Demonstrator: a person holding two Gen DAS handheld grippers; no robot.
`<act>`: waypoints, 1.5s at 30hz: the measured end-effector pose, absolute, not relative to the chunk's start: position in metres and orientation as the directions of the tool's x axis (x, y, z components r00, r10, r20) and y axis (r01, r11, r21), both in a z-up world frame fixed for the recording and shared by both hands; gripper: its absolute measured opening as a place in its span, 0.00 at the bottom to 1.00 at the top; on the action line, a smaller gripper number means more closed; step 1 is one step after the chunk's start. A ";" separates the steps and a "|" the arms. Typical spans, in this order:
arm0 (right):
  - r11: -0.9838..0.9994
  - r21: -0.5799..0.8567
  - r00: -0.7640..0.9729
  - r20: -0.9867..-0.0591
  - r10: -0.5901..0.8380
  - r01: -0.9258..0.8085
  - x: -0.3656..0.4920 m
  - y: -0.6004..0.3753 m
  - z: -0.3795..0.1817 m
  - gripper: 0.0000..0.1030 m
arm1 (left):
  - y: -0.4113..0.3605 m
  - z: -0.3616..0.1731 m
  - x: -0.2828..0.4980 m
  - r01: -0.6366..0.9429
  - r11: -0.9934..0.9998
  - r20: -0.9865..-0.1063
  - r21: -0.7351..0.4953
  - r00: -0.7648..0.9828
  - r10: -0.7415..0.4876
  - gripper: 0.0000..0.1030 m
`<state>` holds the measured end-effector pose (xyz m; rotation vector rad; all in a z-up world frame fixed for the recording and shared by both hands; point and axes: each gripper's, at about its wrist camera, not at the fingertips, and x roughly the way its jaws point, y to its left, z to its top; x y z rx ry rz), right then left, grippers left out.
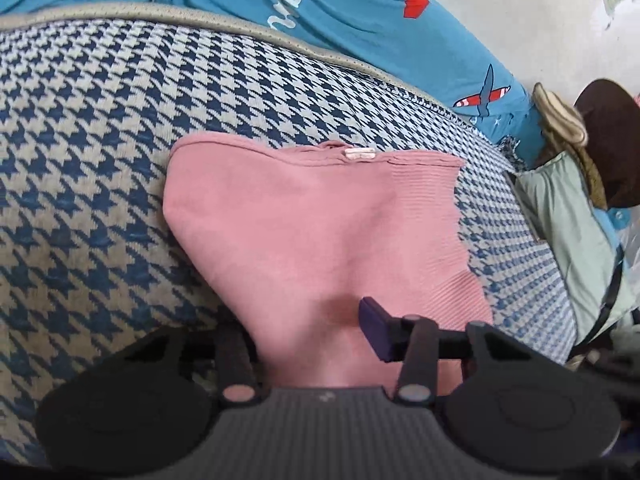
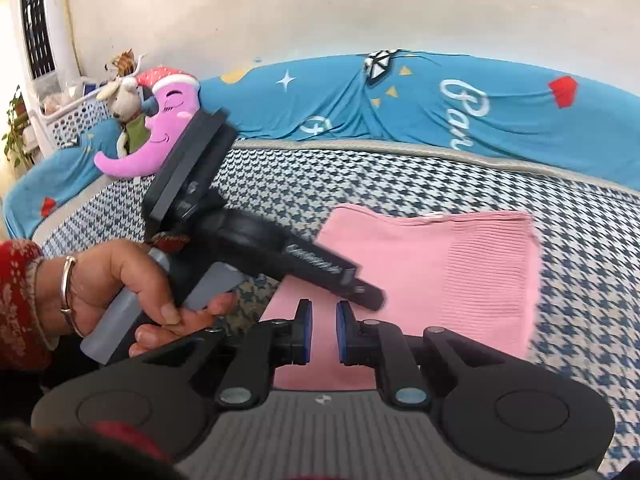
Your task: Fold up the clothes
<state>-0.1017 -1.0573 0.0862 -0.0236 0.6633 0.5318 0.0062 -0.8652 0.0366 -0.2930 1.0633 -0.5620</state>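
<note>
nearest the right wrist camera, the right gripper (image 2: 323, 330) hovers over the near edge of the pink garment (image 2: 424, 280), its two blue-padded fingers (image 2: 306, 330) set a narrow gap apart with nothing between them; only pink cloth shows through the gap. the garment lies folded on the houndstooth cover (image 2: 580, 240), its ribbed band to the right, its near edge hidden under the gripper body.

to the left, a person's hand (image 2: 120, 292) with a bangle grips the grey handle of the left gripper (image 2: 360, 292), which reaches across onto the pink cloth; its tip is motion-blurred, so its jaws cannot be read from here. a red patterned sleeve (image 2: 16, 300) is cut off at the frame edge.

from the left wrist view, the left gripper (image 1: 312, 332) has the pink garment (image 1: 304, 220) bunched up between its fingers; the cloth covers the left finger entirely, and only the right pad (image 1: 376, 328) shows, pressed against the fabric. whether it is truly clamped cannot be told.

far behind, a blue printed sheet (image 2: 400, 100) has its lettering cut off, and a pink plush toy (image 2: 160, 136) is partly hidden by the left gripper's body.
</note>
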 end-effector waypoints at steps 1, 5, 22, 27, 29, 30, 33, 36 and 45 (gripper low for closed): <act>0.877 0.147 0.673 -0.587 0.450 -0.458 -0.101 -1.066 0.088 0.13 | -0.869 0.037 0.007 0.294 0.828 -0.742 -0.478 0.369 -0.559 0.39; 0.930 0.143 0.711 -0.609 0.353 -0.340 -0.091 -1.102 0.084 0.19 | -0.875 0.039 0.005 0.310 0.836 -0.748 -0.452 0.379 -0.545 0.39; 0.961 0.262 0.673 -0.696 0.251 -0.087 -0.034 -1.169 0.037 0.41 | -0.879 0.043 -0.006 0.351 0.865 -0.763 -0.358 0.425 -0.488 0.39; 0.949 0.308 0.661 -0.700 0.270 -0.063 -0.025 -1.176 0.027 0.41 | -0.880 0.042 -0.006 0.349 0.866 -0.763 -0.357 0.426 -0.486 0.39; 0.950 0.306 0.662 -0.699 0.270 -0.065 -0.024 -1.177 0.025 0.41 | -0.879 0.042 -0.007 0.349 0.867 -0.763 -0.357 0.427 -0.486 0.39; 0.950 0.306 0.661 -0.700 0.270 -0.064 -0.025 -1.177 0.024 0.41 | -0.879 0.042 -0.007 0.348 0.867 -0.763 -0.356 0.427 -0.485 0.39; 0.952 0.299 0.661 -0.702 0.263 -0.062 -0.022 -1.178 0.026 0.41 | -0.880 0.042 -0.007 0.347 0.868 -0.764 -0.354 0.429 -0.483 0.39; 0.952 0.300 0.662 -0.703 0.260 -0.055 -0.022 -1.180 0.023 0.41 | -0.880 0.042 -0.008 0.350 0.868 -0.763 -0.352 0.430 -0.483 0.41; 0.956 0.281 0.680 -0.686 0.259 -0.080 -0.022 -1.169 0.027 0.20 | -0.884 0.043 -0.010 0.357 0.875 -0.763 -0.328 0.446 -0.468 0.40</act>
